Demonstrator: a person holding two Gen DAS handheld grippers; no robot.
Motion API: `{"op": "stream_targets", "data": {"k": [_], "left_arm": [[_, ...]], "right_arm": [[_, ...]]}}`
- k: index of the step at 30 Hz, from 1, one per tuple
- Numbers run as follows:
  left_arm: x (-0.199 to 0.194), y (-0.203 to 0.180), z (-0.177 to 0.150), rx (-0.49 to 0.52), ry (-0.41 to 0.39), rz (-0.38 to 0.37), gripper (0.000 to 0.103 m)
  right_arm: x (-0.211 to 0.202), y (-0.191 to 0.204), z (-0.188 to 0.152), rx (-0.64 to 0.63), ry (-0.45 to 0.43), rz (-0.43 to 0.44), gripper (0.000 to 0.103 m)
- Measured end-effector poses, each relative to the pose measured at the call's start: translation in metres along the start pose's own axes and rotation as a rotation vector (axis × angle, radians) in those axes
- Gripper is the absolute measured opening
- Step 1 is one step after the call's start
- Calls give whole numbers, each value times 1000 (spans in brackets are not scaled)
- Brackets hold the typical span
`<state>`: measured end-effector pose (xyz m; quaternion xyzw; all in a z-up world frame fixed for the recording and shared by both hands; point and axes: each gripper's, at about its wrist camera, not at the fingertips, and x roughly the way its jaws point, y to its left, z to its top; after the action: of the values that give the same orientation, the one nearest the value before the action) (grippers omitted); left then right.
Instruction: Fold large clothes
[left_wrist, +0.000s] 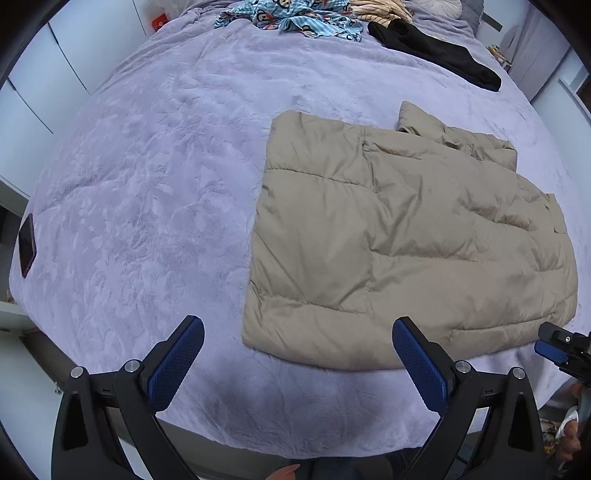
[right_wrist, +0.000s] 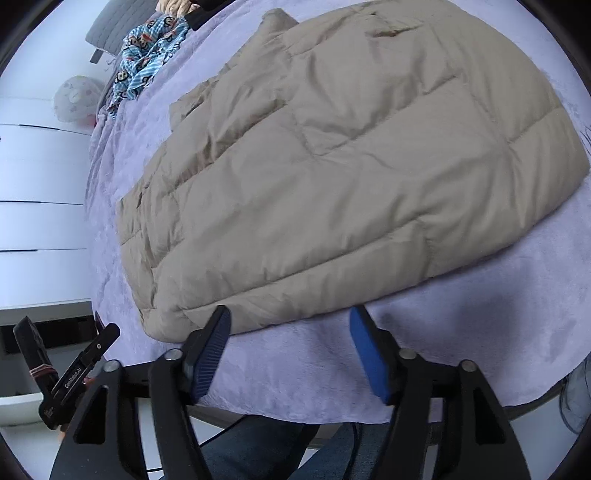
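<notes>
Both tongs, left and right, hang released and empty beside the folded beige jacket, flat on the bed, apparently let go.

A: Both views are evenly bright, with soft, cool daylight and no glare on the fuzzy lilac bedspread.

B: Shadows are faint. A dim patch lies on the bedspread at the near edge below the puffy beige quilted jacket, and another darkens the cloth near the blue-padded right gripper.

A: Fisheye distortion bows the bed into a dome, and black vignette fills all 4 corners.

B: The middle is sharp, stitching included. The blue cartoon-print garment at the rim looks softer and stretched.
</notes>
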<state>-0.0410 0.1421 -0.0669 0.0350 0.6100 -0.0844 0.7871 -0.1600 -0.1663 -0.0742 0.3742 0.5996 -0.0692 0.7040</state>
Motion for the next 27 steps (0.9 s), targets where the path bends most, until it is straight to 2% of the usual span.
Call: {"op": "stream_targets", "data": {"k": [4, 10, 12, 14, 17, 24, 27], "left_arm": [[13, 17, 21, 35, 18, -19, 102], [34, 31, 42, 97, 24, -43, 102], [42, 32, 45, 127, 37, -59, 102], [50, 33, 48, 137, 56, -66, 102], [61, 35, 52, 132, 90, -112, 102], [73, 39, 60, 54, 116, -169, 102], [81, 41, 68, 53, 121, -199, 102]], "right_arm": [[14, 38, 3, -41, -13, -9, 87], [28, 69, 4, -29, -36, -56, 87], [31, 71, 3, -9, -29, -68, 87], [36, 72, 2, 7, 12, -91, 87], [42, 70, 1, 37, 57, -75, 87], [41, 68, 13, 35, 65, -75, 87], [41, 68, 22, 28, 72, -84, 87]]}}
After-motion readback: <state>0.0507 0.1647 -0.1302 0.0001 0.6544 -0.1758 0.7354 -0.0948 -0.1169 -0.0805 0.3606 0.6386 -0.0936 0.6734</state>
